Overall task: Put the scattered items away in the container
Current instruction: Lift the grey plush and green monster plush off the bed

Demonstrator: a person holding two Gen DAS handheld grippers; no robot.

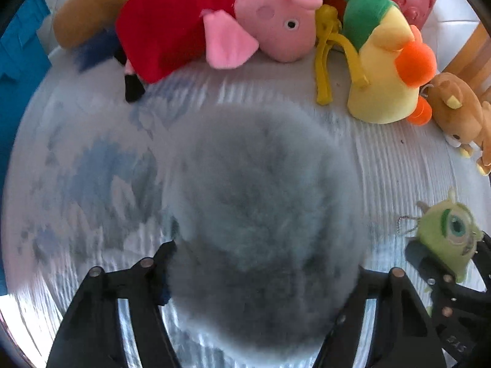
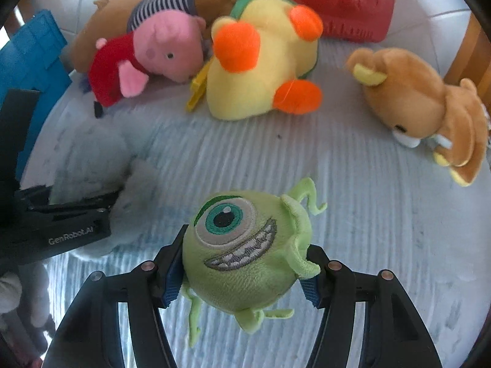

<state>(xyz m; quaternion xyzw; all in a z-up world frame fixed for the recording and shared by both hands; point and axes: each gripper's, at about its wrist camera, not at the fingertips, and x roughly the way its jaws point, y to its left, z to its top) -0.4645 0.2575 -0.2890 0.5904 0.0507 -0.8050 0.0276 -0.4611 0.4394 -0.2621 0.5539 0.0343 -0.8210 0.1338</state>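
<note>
Grey fluffy plush (image 1: 260, 208) and green one-eyed toy (image 2: 245, 254) sit clamped between both grippers' fingers, ready for carrying toward the blue container (image 2: 30, 58).

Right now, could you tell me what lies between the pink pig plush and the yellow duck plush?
A yellow plastic toy lies between the pink pig plush and the yellow duck plush, clearest in the left wrist view.

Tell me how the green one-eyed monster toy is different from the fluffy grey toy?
The green monster is small and bright, with a big eye and toothy grin; the grey fluffy toy is much bigger, and no face shows. The monster sits in the right gripper; the grey toy sits in the left gripper. Both are soft plush, each squeezed between two black fingers.
</note>
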